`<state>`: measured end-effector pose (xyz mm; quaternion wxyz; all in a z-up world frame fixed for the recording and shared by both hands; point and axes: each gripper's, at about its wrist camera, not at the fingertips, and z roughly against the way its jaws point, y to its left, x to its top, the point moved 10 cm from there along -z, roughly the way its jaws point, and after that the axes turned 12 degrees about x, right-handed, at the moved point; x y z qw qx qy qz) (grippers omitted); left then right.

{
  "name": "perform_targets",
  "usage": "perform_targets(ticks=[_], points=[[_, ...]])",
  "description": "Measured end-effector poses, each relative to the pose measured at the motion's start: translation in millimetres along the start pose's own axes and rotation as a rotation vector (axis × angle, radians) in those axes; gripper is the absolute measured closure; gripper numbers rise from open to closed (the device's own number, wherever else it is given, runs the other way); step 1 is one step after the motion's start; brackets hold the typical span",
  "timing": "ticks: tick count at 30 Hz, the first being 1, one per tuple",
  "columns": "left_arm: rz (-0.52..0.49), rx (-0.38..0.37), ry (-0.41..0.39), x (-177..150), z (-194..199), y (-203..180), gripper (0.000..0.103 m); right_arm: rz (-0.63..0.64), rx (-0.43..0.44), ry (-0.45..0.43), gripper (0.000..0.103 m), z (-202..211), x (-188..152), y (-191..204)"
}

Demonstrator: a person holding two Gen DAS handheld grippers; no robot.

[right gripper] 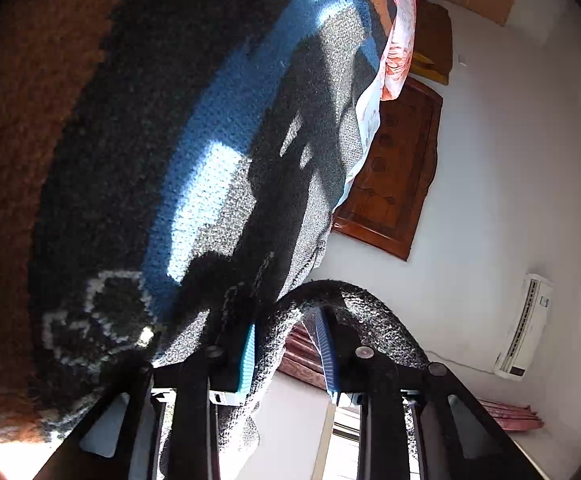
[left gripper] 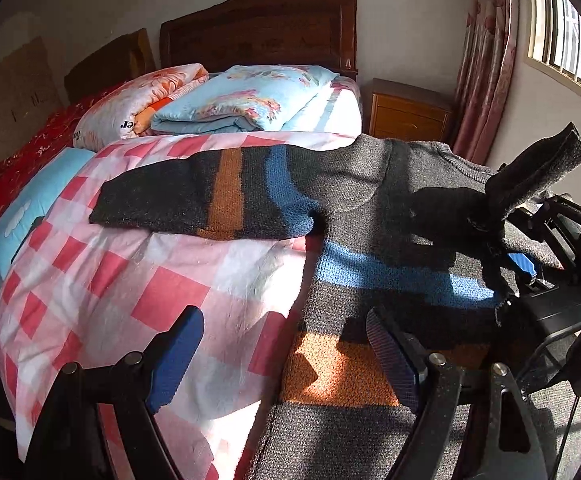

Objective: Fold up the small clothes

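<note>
A small grey knit sweater (left gripper: pixel 370 216) with blue and orange stripes lies face up on the checked bedspread (left gripper: pixel 122 280). Its left sleeve (left gripper: pixel 206 200) stretches out flat to the left. My left gripper (left gripper: pixel 286 352) is open and empty, low over the sweater's lower body and the bedspread. My right gripper (right gripper: pixel 286 344) holds the sweater's other sleeve (right gripper: pixel 354 312), which drapes over its fingers. In the left wrist view that sleeve's cuff (left gripper: pixel 542 168) sticks up above the right gripper (left gripper: pixel 522 268), lifted over the sweater's body.
Folded quilts (left gripper: pixel 226 100) lie at the head of the bed before a wooden headboard (left gripper: pixel 262 28). A nightstand (left gripper: pixel 406 112) and pink curtains (left gripper: pixel 486 60) stand at the right. An air conditioner (right gripper: pixel 526 328) hangs on the wall.
</note>
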<state>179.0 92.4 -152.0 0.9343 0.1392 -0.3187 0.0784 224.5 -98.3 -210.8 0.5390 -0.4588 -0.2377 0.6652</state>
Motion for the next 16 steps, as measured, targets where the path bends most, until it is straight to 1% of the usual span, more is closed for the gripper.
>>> perform_targets(ticks=[1,2,3,4,5,6,7,8,9,10,11,12,13,14,16], points=[[-0.02,-0.046,-0.007,12.4,1.8,-12.2,0.021,-0.016,-0.004,-0.016,0.097,1.2,1.4,-4.2],[-0.054,-0.13,-0.016,28.1,6.7,-31.1,0.021,-0.026,-0.006,-0.013,0.044,-0.8,1.4,-6.6],[-0.092,-0.222,-0.038,44.7,14.0,-52.7,0.022,-0.038,-0.004,-0.007,0.058,-4.3,-0.4,-7.7],[-0.143,-0.295,-0.063,59.5,21.9,-74.4,0.021,-0.054,-0.006,-0.011,0.062,-5.9,-0.3,-9.7],[-0.211,-0.353,-0.086,72.4,27.8,-98.1,0.02,-0.072,-0.007,-0.017,0.061,-6.2,-0.9,-11.4],[-0.271,-0.383,-0.108,83.5,29.4,-119.3,0.019,-0.089,-0.006,-0.024,0.062,-6.1,-0.8,-12.8],[-0.296,-0.361,-0.116,95.4,22.0,-135.3,0.019,-0.108,-0.006,-0.036,0.063,-2.8,1.9,-10.7],[-0.301,-0.32,-0.076,102.0,5.3,-146.1,0.019,-0.126,0.0,-0.045,0.065,-1.7,0.0,-10.9],[-0.291,-0.271,0.022,102.5,-20.2,-153.2,0.021,-0.145,0.01,-0.05,0.069,-3.3,-2.9,-11.1],[-0.266,-0.221,0.143,97.2,-47.4,-154.7,0.03,-0.162,0.027,-0.051,0.079,-3.3,-6.1,-10.2],[-0.243,-0.2,0.252,88.2,-69.8,-156.2,0.035,-0.179,0.026,-0.053,0.064,-3.0,-9.8,-11.0],[-0.216,-0.223,0.337,76.6,-86.5,-160.0,0.046,-0.189,0.028,-0.056,0.04,-1.9,-10.0,-12.9],[-0.19,-0.234,0.313,77.2,-90.0,-160.2,0.044,-0.2,0.029,-0.057,0.019,-1.7,-12.5,-14.6],[-0.188,-0.221,0.279,80.3,-87.4,-159.2,0.044,-0.215,0.025,-0.06,0.0,-1.1,-15.2,-17.3],[-0.189,-0.217,0.325,74.3,-85.8,-158.0,0.045,-0.255,0.025,-0.074,0.0,2.1,-21.2,-27.1]])
